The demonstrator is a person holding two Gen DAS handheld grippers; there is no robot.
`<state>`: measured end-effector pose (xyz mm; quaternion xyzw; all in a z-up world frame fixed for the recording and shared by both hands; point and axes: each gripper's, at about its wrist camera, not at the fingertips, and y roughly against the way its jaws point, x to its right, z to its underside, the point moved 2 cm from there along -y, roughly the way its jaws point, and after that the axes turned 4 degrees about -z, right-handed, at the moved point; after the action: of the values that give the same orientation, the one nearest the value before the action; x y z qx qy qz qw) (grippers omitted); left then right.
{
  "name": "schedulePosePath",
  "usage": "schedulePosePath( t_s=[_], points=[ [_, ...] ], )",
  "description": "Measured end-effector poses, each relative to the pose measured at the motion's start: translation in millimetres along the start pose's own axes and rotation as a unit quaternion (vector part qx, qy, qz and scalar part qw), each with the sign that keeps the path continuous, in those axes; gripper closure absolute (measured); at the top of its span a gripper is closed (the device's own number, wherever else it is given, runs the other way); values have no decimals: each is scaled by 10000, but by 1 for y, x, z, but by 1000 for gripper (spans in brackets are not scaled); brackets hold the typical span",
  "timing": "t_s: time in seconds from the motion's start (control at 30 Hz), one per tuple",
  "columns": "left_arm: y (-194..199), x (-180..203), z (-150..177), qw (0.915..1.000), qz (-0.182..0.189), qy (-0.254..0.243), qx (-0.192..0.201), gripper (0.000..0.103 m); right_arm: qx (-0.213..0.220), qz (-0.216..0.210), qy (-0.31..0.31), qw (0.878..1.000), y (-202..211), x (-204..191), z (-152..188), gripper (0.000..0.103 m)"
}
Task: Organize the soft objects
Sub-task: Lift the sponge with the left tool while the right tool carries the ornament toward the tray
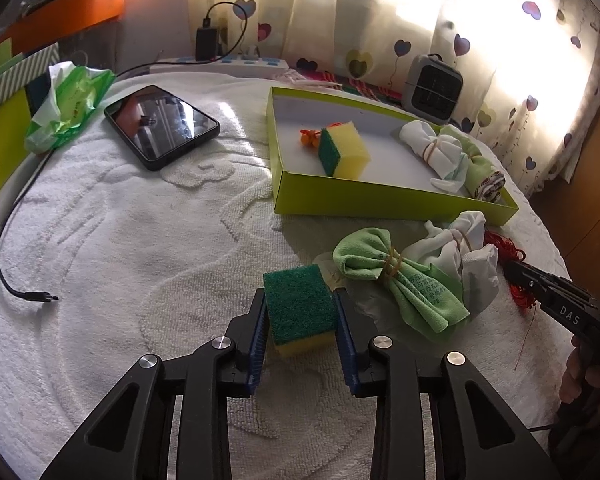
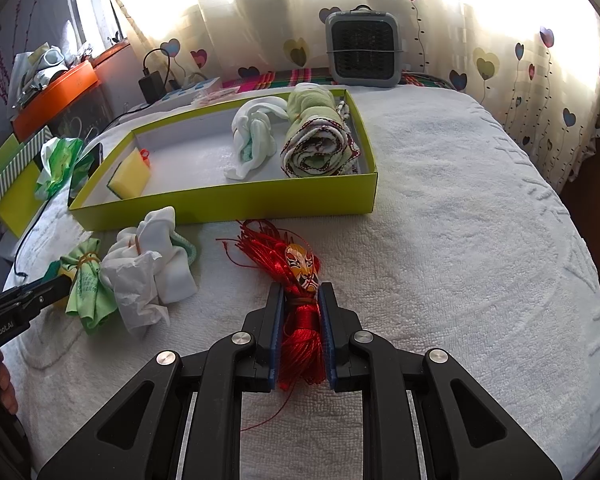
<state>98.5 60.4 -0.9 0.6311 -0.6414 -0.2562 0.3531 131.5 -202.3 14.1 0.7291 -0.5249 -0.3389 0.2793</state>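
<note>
The left tongs (image 1: pixel 300 320) are closed partway around a yellow sponge block with a green scouring face (image 1: pixel 302 310), their blue pads pressing its two sides while it sits on the white towel-covered table (image 1: pixel 140 240). The right tongs (image 2: pixel 300 320) are nearly shut, clamping a bundle of red silk cord tassel (image 2: pixel 302 340) that carries a small painted opera-mask charm (image 2: pixel 303 266) just beyond the tips. Seen from the left wrist camera, the right tool's black arm bears the letters "DAS"; from the right wrist camera, the left tool's side reads "GenRobot.AI". Between the two tongs lie a green cloth tied with a rubber band (image 1: pixel 396 276), printed with small dark characters too fine to read, and a white cloth bundle (image 1: pixel 456 256) touching it. Farther off stands a shallow lime-green cardboard tray (image 1: pixel 380 200) holding a second yellow-and-green sponge (image 1: pixel 342 150), a white knotted cloth (image 1: pixel 434 148) and a rolled green towel with patterned trim (image 2: pixel 320 148). A black smartphone (image 1: pixel 160 124) lies left of the tray.
</note>
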Motion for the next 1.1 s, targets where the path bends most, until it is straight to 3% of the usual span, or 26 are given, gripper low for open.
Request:
schedulePosePath(
  t_s=[1.1],
  points=[
    [1, -2, 0, 10000, 11, 18, 8, 74, 32, -7, -23, 10000, 1, 0, 0, 85]
  ],
)
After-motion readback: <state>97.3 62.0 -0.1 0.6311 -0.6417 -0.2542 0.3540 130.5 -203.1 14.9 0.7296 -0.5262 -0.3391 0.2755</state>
